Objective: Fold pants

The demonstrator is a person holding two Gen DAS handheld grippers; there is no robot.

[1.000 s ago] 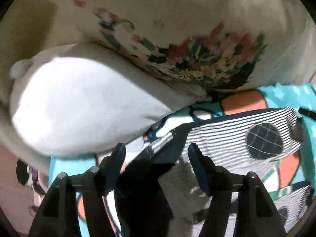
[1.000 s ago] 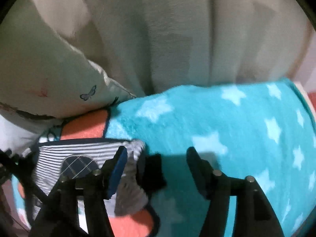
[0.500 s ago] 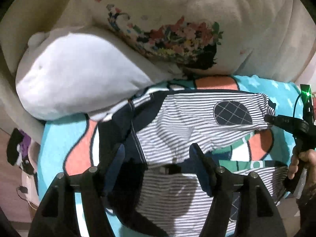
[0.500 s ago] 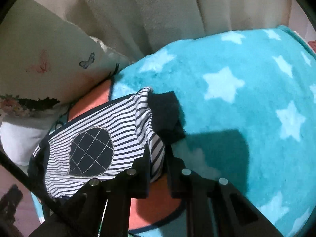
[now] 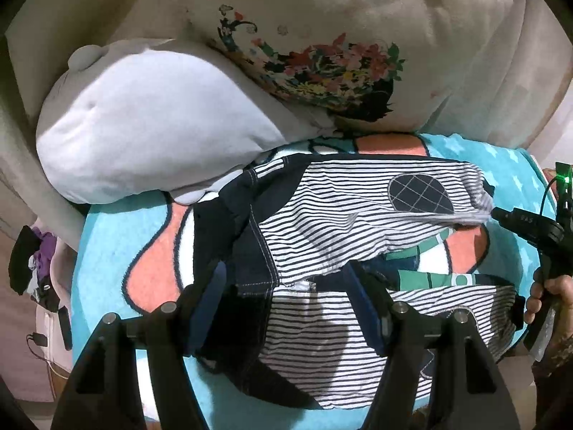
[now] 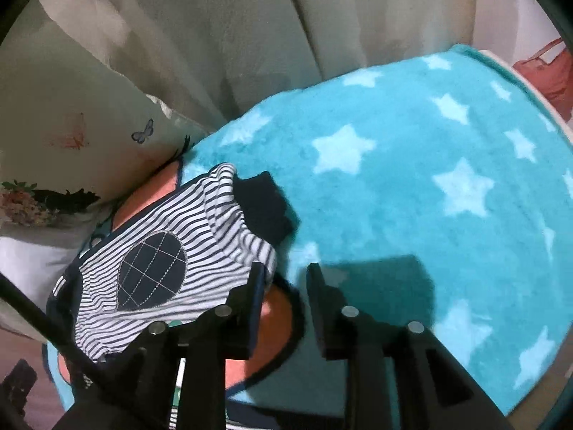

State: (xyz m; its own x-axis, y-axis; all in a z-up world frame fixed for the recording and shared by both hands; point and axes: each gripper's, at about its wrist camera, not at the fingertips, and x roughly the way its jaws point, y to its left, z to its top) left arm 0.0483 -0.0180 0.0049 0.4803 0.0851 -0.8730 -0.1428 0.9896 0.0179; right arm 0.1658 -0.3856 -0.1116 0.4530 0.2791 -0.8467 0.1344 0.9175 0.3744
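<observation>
The striped pants [image 5: 333, 222] lie spread on a turquoise star blanket [image 6: 412, 179], one leg with a dark checked patch [image 6: 152, 268] stretched toward my right side. My left tongs [image 5: 286, 301] hang spread above the dark waistband region, touching nothing that I can make out. My right tongs [image 6: 283, 286] stand apart at the leg's cuff [image 6: 265, 208], the striped edge just beside the left finger. A white plush toy [image 5: 143, 122] and a flowered pillow [image 5: 340, 36] lie beyond.

I count one pair of pants [image 5: 343, 215], one blanket [image 6: 429, 186], two pillows, white [image 5: 150, 125] and floral [image 5: 340, 36], and my two grippers [image 5: 286, 308] [image 6: 283, 286].
</observation>
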